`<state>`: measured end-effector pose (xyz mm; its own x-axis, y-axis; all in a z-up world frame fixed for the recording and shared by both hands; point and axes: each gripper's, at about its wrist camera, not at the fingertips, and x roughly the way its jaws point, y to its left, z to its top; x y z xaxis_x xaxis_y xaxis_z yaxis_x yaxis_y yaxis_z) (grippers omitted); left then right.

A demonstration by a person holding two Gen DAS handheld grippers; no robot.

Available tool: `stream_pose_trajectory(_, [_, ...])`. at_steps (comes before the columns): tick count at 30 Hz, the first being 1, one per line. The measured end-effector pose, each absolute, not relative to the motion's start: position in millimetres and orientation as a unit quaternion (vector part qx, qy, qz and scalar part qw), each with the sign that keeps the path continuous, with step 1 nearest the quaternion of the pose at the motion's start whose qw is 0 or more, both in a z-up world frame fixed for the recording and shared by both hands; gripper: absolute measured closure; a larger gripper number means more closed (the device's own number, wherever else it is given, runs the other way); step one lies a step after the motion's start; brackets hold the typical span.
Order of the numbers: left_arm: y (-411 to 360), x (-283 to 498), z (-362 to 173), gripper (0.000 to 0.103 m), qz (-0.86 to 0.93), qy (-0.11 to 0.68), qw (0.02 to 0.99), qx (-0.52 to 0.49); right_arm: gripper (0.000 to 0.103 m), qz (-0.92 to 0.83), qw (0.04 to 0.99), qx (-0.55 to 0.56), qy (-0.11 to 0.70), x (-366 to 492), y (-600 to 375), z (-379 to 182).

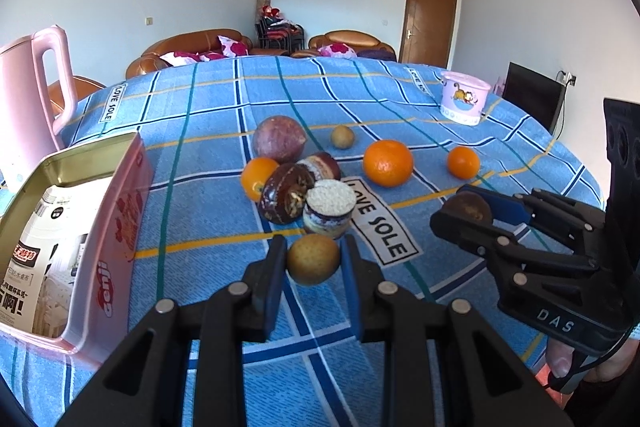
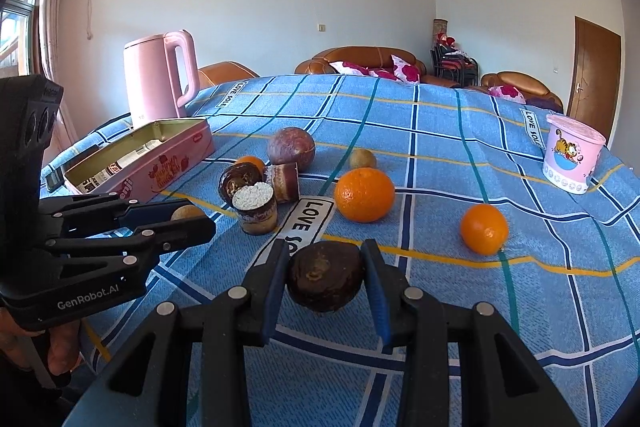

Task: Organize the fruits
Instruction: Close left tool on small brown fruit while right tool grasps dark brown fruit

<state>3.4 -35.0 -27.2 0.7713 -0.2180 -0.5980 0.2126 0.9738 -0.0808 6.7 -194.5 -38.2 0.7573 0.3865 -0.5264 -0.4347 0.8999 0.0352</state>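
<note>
We have our left tool (image 1: pixel 313 265) clamped on a small tan fruit (image 1: pixel 313 259) and our right tool (image 2: pixel 326 277) clamped on a dark brown fruit (image 2: pixel 326 277), both just above the blue checked table (image 1: pixel 208 147), near the oranges (image 2: pixel 364 195)

Your left gripper (image 1: pixel 313 269) is clamped on a small tan fruit (image 1: pixel 313 264); your right gripper (image 2: pixel 325 281) is clamped on a dark brown fruit (image 2: pixel 326 279), both tilted downward.

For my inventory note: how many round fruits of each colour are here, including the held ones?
Orange fruits: 3
Tan fruits: 2
Dark brown fruits: 2
Reddish purple fruits: 1
Cut cylinder pieces, not counted: 2
Total: 8
</note>
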Motion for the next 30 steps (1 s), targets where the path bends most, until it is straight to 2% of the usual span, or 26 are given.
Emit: stream_pose_trajectory(30, [-38,-14,-17,0.075,-0.100,0.256,0.961,0.015,0.064,0.235,0.945,-0.034,0.225,-6,-203,-35])
